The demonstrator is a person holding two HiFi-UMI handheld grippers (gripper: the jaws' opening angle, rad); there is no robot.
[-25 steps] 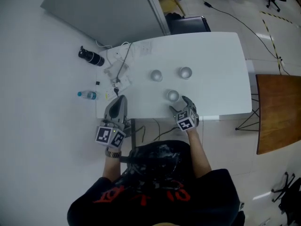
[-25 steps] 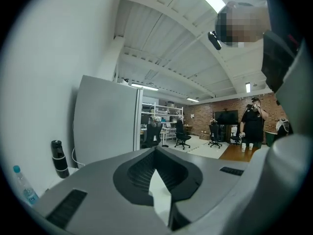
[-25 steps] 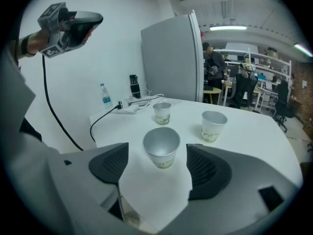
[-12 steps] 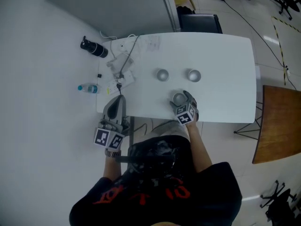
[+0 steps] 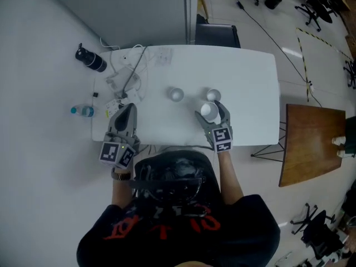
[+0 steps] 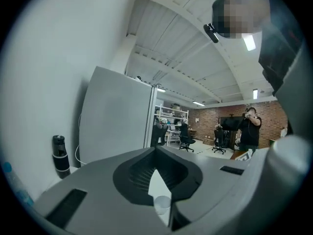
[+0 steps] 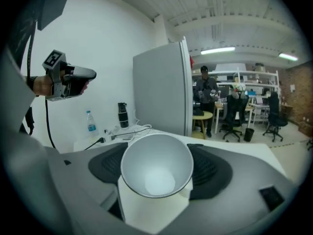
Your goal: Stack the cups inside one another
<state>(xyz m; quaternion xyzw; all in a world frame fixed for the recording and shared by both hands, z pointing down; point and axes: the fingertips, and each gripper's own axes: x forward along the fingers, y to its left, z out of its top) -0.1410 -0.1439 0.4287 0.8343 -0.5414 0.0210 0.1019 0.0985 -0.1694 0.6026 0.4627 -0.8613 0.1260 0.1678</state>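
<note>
Three white paper cups are on or over the white table (image 5: 250, 88). Two stand upright, one mid-table (image 5: 176, 94) and one to its right (image 5: 216, 95). My right gripper (image 5: 210, 113) holds the third cup (image 7: 156, 164) above the table, just in front of the right-hand cup. Its mouth tilts back toward the gripper's camera, and the jaws are closing on its sides. My left gripper (image 5: 125, 111) is shut and empty over the table's left front corner. A standing cup (image 6: 162, 203) shows past its closed fingertips (image 6: 155, 150).
A black bottle (image 5: 92, 61) and a water bottle (image 5: 82, 111) lie on the floor left of the table, with cables (image 5: 125, 79) on its left end. A grey partition (image 5: 122, 10) and a chair (image 5: 217, 35) stand behind; a wooden table (image 5: 311, 143) is at the right.
My right gripper went from the table's front edge to the nearest cup, took it and raised it toward the right-hand cup. The left gripper drifted forward over the table's left corner.
</note>
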